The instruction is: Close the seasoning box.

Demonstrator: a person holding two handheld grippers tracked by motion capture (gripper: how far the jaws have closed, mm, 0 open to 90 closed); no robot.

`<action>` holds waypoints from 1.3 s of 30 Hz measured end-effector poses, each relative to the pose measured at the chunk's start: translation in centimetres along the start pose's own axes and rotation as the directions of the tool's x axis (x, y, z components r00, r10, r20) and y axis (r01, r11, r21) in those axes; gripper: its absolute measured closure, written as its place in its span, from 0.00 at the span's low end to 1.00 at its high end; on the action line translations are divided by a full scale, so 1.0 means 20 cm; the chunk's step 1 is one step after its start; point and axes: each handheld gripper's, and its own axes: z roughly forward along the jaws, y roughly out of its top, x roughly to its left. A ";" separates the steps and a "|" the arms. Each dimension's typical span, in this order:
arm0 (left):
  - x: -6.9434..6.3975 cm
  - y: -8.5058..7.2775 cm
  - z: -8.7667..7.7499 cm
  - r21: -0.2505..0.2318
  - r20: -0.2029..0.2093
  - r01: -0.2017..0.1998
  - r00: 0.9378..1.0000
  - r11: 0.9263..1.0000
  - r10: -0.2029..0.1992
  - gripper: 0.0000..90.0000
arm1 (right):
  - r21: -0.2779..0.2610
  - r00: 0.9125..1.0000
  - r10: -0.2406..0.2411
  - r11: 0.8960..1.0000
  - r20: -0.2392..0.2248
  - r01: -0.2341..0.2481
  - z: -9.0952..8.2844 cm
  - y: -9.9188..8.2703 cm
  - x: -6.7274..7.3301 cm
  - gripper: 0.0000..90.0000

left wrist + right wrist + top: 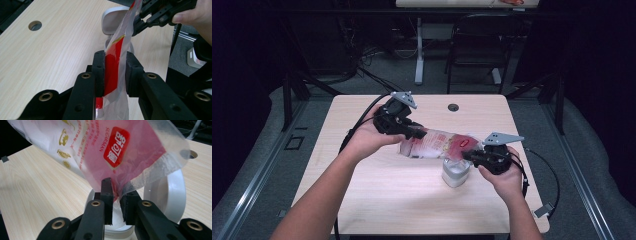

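While the left hand-held gripper [414,131] clamps one end of a red-and-clear plastic bag [439,144], the right hand-held gripper [468,156] pinches the opposite end, so the bag hangs stretched between the two above the desk [362,200]. Seen from the left gripper view, the bag [113,65] runs edge-on through the left hand-held gripper [113,72], with both black jaws pressed against its sides. Along the right gripper view, the right hand-held gripper [115,200] grips the crumpled clear edge of the bag [110,152], whose red label faces the camera. Directly beneath the right hand-held gripper, a white round container [455,174] stands on the desk, and the right gripper view shows the container [172,195] just below the pinched end of the bag.
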 end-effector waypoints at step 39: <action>0.06 -0.23 0.05 -0.046 0.044 0.072 0.997 0.996 -0.070 0.80 | -0.075 0.985 0.080 0.993 -0.155 -0.093 0.05 -0.04 -0.04 0.83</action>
